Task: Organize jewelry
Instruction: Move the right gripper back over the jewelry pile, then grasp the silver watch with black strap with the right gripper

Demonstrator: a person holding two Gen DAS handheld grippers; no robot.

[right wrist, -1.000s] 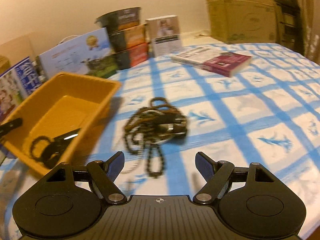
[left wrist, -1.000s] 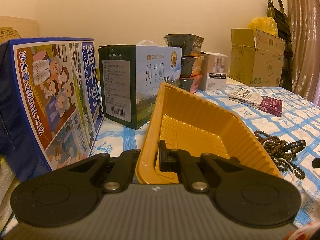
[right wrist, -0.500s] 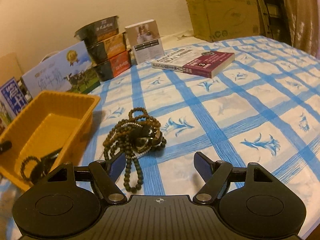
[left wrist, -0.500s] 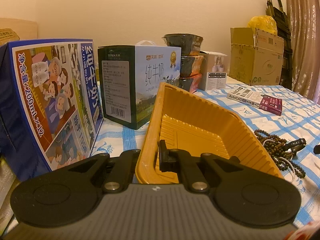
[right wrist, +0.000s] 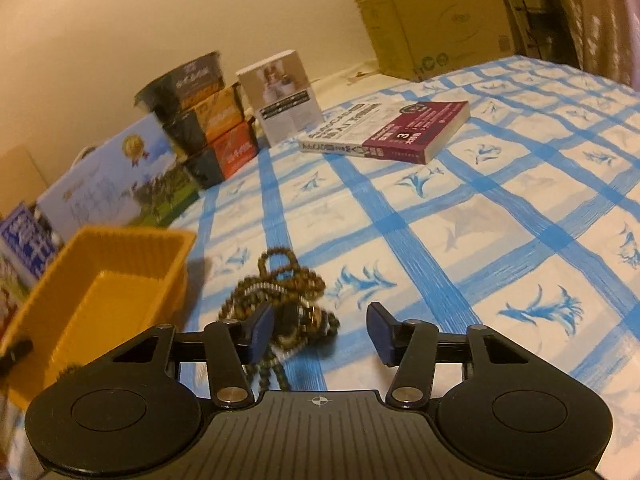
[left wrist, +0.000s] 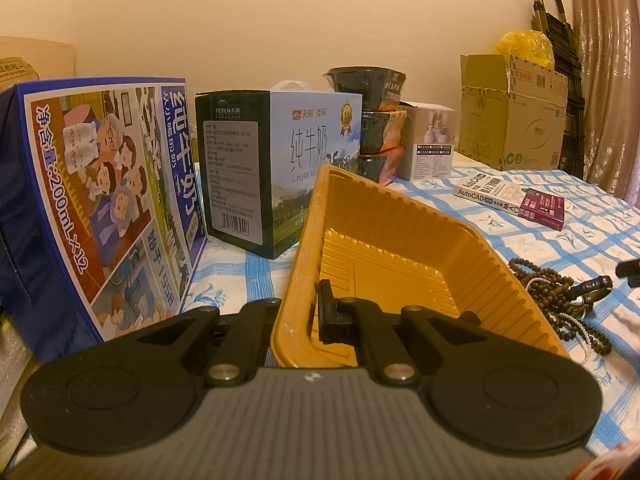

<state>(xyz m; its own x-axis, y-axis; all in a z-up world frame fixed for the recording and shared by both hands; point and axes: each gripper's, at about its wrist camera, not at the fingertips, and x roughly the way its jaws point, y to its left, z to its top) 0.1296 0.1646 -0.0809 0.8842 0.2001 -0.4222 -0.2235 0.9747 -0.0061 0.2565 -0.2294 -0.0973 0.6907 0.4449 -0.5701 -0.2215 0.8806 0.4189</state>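
Note:
A yellow plastic tray stands tilted on the blue-checked tablecloth, and my left gripper is shut on its near wall, one finger inside and one outside. To the tray's right lies a tangled pile of brown bead strands with a dark clasp-like piece. In the right wrist view my right gripper hovers low over this bead pile, its jaws closing. The pile's near part sits between the fingers, close to the left pad, and no pad presses on it. The tray is to the left.
Two milk cartons stand behind the tray's left side. Stacked bowls, a small white box and a cardboard box line the back. A book lies on the cloth beyond the beads.
My right gripper has come closer over the bead pile, rolled a little, and its jaws have narrowed. The left gripper and the tray have not moved.

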